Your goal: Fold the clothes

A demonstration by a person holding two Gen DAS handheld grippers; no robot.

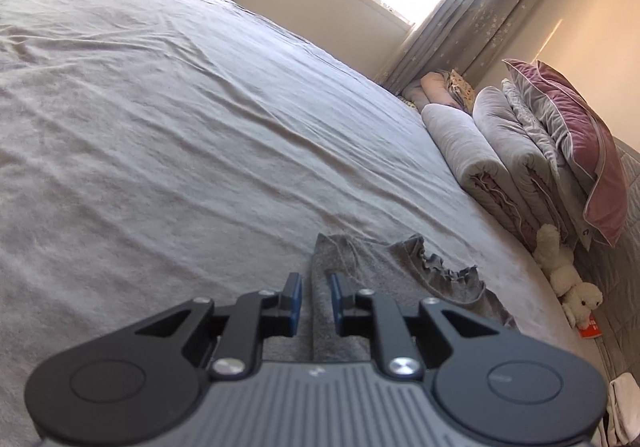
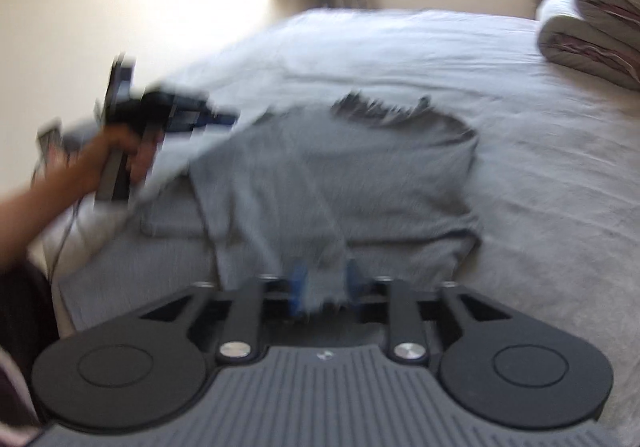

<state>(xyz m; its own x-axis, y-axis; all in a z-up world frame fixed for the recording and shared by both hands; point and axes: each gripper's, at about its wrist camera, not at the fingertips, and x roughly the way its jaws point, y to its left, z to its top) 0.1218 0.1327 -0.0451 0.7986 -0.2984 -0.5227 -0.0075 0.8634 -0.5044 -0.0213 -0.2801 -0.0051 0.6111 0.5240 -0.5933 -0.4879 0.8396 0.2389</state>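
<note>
A grey garment (image 2: 332, 183) lay spread on the bed (image 1: 160, 119), its frilled edge (image 1: 444, 267) toward the rolled quilts (image 1: 492, 163) and the pink pillow (image 1: 576, 143) stacked at the head end. A white plush toy (image 1: 568, 279) lay beside that stack.

The left gripper (image 1: 316, 297) was held over one side of the garment, a raised fold of grey cloth standing between its blue pads (image 1: 295, 293). A narrow gap showed on each side of the fold, so the pads were nearly together but not plainly pinching it. In the right wrist view this gripper (image 2: 224, 119) appeared at the garment's left corner, held in the person's left hand (image 2: 120, 155).

The right gripper (image 2: 324, 287) was spread partway, with the garment's near edge between its pads; the picture was blurred, and the cloth seemed loose rather than clamped.
</note>
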